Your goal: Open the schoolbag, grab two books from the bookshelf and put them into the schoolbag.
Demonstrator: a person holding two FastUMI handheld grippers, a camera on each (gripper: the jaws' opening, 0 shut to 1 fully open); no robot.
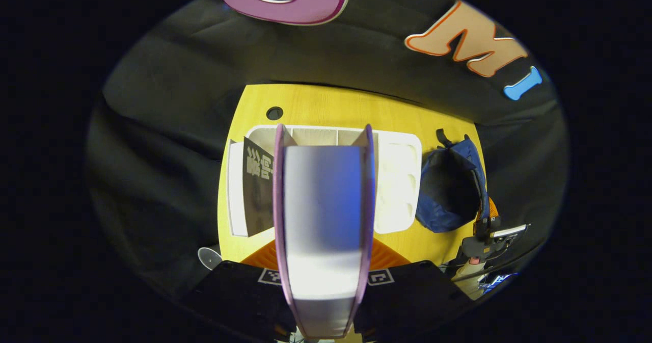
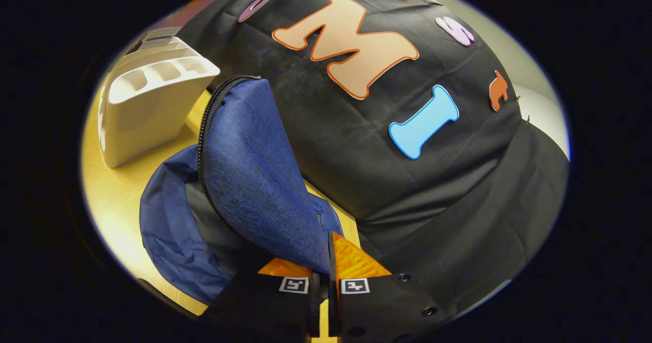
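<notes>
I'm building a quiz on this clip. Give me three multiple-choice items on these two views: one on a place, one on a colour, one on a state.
1. Where is the schoolbag relative to the bookshelf in the left gripper view?
A. to its right B. to its left C. on top of it

2. What colour is the table?
A. white B. yellow C. grey

3. What is the right gripper doing?
A. hanging open B. holding a cup C. pinching the schoolbag's flap

Answers: 1 A, the blue bag stands right of the white shelf. 2 B, its bare top is yellow. 3 C, both fingers press on the flap's edge, holding the bag open.
</notes>
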